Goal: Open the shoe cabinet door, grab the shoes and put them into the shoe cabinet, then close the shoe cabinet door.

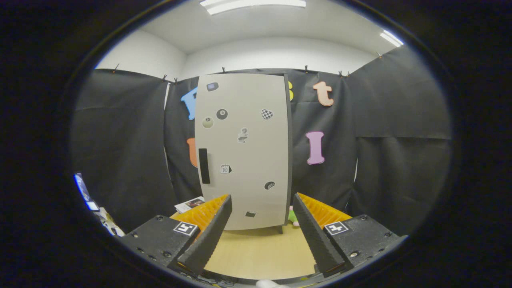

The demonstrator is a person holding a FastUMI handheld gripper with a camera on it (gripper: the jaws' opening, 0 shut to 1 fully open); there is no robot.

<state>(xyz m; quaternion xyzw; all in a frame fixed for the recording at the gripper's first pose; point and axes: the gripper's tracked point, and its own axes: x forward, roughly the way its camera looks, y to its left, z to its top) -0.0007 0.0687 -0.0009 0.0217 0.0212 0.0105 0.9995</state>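
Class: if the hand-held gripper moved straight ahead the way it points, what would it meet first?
Probably the shut grey sticker-covered cabinet door, standing beyond the open hand-held gripper across bare wooden tabletop; depth is uncertain.

The shoe cabinet door (244, 152) carries a scatter of small stickers, and few of them can be read. Just right of the black handle strip (204, 165), low on the door, a calendar-style sticker (225, 169) seems to show the number 10, though it is too small to be sure. Above the handle strip, a black billiard-ball sticker (222, 114) bears a digit that looks like 8. The other stickers on the door are pictures with no legible writing. On each body block of the tool (262, 216), nearer than the door, sits a square black-and-white coded marker (185, 228), a pattern and not text.
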